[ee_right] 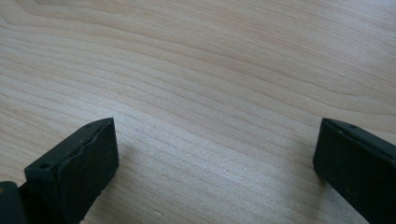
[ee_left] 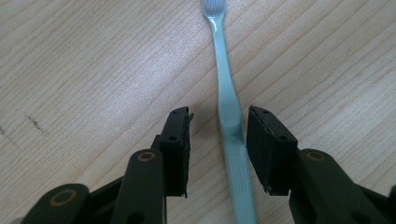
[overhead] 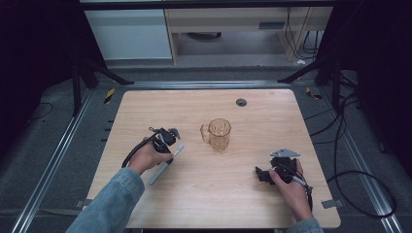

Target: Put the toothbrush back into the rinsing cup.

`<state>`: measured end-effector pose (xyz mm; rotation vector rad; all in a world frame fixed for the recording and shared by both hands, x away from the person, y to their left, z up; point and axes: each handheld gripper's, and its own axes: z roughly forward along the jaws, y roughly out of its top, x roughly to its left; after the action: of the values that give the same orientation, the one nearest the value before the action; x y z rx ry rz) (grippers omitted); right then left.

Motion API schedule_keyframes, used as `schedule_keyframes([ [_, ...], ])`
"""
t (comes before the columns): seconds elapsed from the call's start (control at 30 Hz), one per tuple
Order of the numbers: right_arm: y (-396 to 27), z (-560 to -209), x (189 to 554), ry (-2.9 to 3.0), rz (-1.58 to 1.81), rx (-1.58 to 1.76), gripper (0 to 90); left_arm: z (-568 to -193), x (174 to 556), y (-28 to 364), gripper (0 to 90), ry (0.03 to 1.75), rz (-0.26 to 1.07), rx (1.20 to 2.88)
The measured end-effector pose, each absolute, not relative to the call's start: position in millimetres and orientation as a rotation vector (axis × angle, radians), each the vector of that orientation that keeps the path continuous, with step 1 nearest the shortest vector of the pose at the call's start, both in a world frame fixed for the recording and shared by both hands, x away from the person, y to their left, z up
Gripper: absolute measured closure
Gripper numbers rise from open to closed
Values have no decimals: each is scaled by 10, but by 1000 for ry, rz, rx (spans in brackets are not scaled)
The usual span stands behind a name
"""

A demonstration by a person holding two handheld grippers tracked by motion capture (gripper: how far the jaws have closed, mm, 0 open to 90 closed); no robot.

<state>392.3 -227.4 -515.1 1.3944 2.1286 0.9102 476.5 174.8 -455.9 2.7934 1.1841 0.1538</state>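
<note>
The right gripper (overhead: 265,175) sits near the table's (overhead: 145,104) near right corner, its fingers (ee_right: 74,170) spread wide over bare wood with nothing between them; it has no part in the work yet, as far as the pictures show.

Toward the near left part of the table, the left gripper (ee_left: 218,147) is lowered over a pale blue-green toothbrush (ee_left: 229,109) that lies flat on the wood. Its fingers (ee_left: 180,144) straddle the handle around its thicker middle: one finger lies against the handle or nearly so, while the other stands apart with a clear gap of wood showing. The fingers are thus part-closed and not yet clamped. The bristle head points away from the gripper, toward the middle of the table.

So the approach and the lining-up look done. Closing on the handle, the lift and whatever follows are all left.

Farther in, near the table's centre, an amber glass mug (overhead: 217,134) stands upright, its handle toward the left edge. It is well apart from the toothbrush, and nothing lies between them. Beyond it, by the far edge, is a small dark grommet (overhead: 241,102).
</note>
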Motion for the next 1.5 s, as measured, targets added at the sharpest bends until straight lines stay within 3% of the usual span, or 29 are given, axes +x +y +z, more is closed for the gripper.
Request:
schedule_keyframes([
  [0.57, -2275, -5152, 3923, 2129, 910, 1393, 5, -4606, 4788, 1663, 623, 1177, 137, 2810],
  [1.5, -2275, -5152, 3923, 2129, 910, 1394, 5, -4632, 4810, 1694, 765, 1166, 103, 2820],
])
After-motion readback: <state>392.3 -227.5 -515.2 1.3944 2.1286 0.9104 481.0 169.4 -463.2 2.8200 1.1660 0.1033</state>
